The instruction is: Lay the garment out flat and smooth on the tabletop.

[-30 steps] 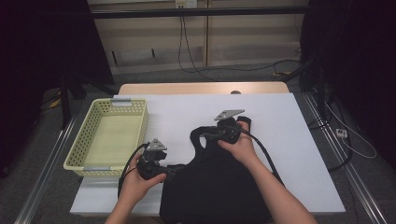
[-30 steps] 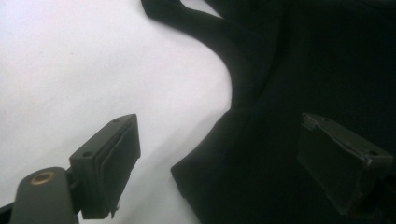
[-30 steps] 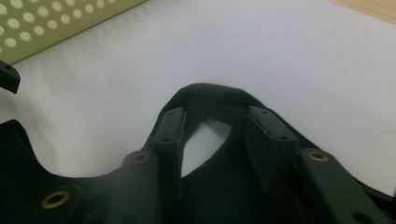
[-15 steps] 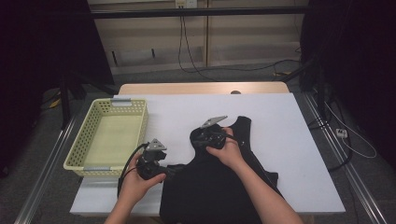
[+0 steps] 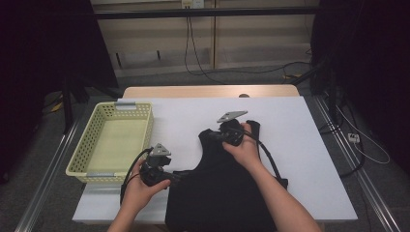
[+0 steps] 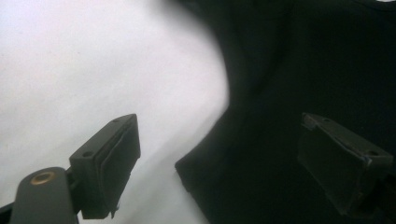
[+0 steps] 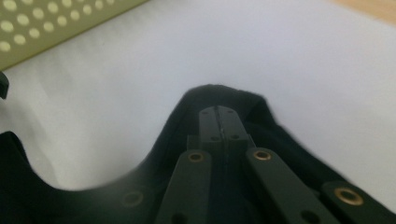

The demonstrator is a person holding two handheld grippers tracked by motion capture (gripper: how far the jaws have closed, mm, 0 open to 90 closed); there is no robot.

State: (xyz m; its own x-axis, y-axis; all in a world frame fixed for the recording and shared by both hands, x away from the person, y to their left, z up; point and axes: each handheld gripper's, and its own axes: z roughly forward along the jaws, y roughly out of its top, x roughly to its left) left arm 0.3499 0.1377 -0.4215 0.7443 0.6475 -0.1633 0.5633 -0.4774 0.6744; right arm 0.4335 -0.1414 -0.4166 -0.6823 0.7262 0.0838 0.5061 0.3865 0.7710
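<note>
Black sleeveless top (image 5: 222,193) lies flat on the white-covered table (image 5: 300,145), at about 6 o'clock of the sheet in the high view, its hem toward the person and its shoulder straps pointing to 12 o'clock.

Right tool (image 5: 223,136) sits at the top's left strap, palm of the right hand (image 5: 244,150) over it, grey three-cornered plate up. In the right gripper view its jaws have just been closing and now stand clenched together, pads meeting (image 7: 219,122) with the dark strap fabric (image 7: 210,93) pinched between and bulging around the tips. The strap's rounded end shows just beyond the tips, at 12 o'clock of them.

Left tool (image 5: 169,175) rests at the top's lower left edge, at 9 o'clock of the garment, gripped by the left hand (image 5: 140,191). In the left gripper view its jaws stand wide apart, released: one pad (image 6: 109,161) over bare white table, the other (image 6: 343,163) over black cloth. The garment's edge (image 6: 205,154) runs between them; neither pad presses on it.

Pale yellow perforated basket (image 5: 87,159) stands at 9 o'clock on the table, just beside the left tool, apart from the top. Its wall shows at 10 o'clock in the right gripper view (image 7: 46,28). A bare wooden strip of table (image 5: 203,92) runs along 12 o'clock.
</note>
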